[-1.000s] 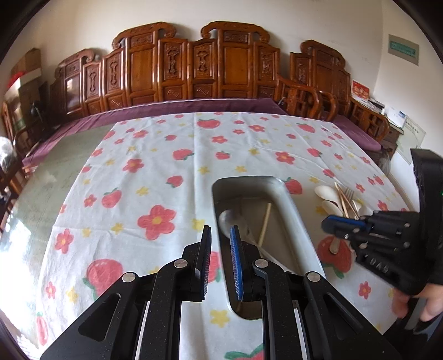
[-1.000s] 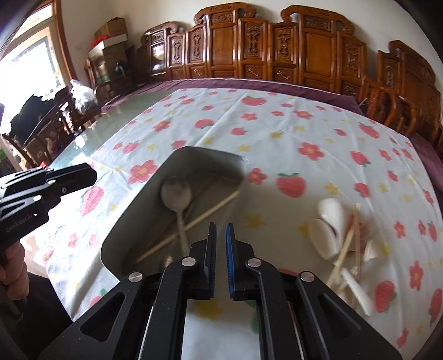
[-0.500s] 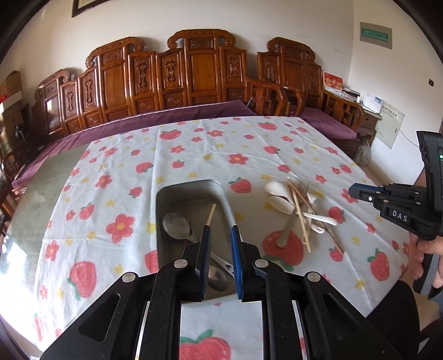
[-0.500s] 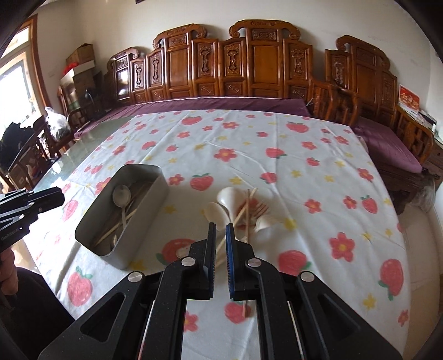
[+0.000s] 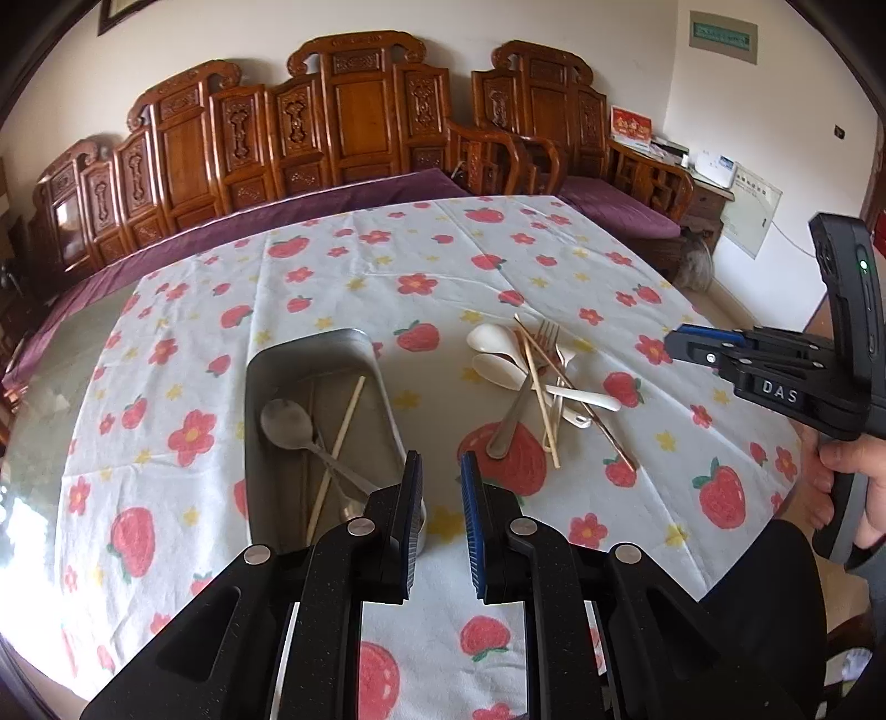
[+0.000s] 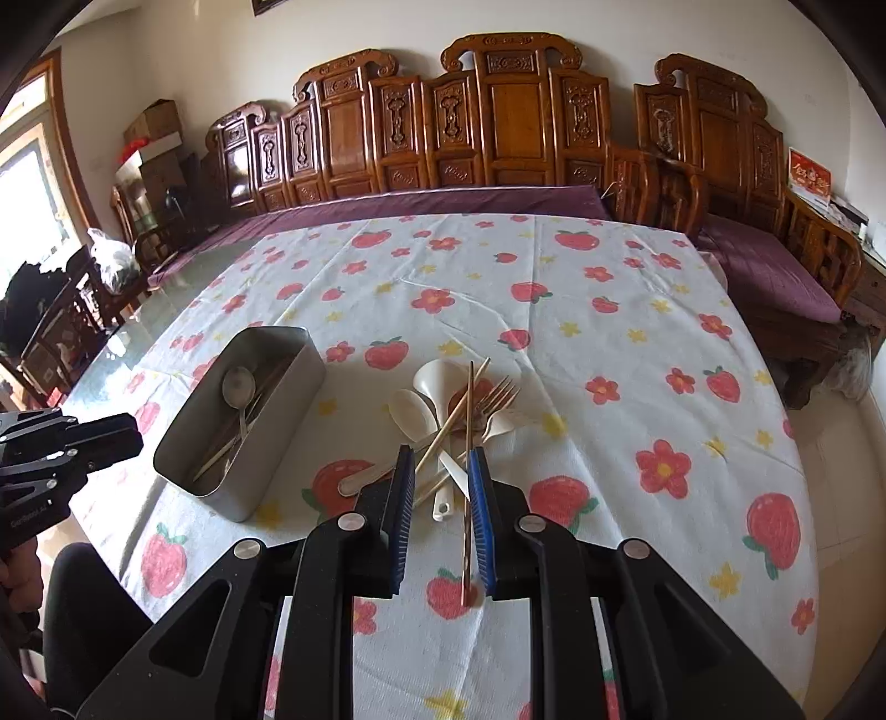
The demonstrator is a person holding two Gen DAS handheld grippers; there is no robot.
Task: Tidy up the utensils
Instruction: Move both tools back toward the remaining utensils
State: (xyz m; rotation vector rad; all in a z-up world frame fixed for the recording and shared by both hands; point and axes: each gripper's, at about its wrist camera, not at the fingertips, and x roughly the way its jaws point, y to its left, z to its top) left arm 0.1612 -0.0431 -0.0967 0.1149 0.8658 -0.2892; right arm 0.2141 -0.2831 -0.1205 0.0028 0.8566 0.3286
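Pale plaster wall [image 6: 194, 50] behind carved wooden benches [image 6: 498, 122] with purple cushions [image 6: 764, 266], bright window [image 6: 22, 183] at left, stacked cardboard boxes [image 6: 158, 144], tiled floor [image 6: 841, 476], apparently pale.

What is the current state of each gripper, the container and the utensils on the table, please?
Rectangular grey metal tray: upright, holding a metal spoon and chopsticks.
Loose pile of white spoons, metal fork and chopsticks: lying crossed on the tablecloth, outside the tray.
Left gripper: slightly apart, empty.
Right gripper: jaws opening, empty, above the pile.
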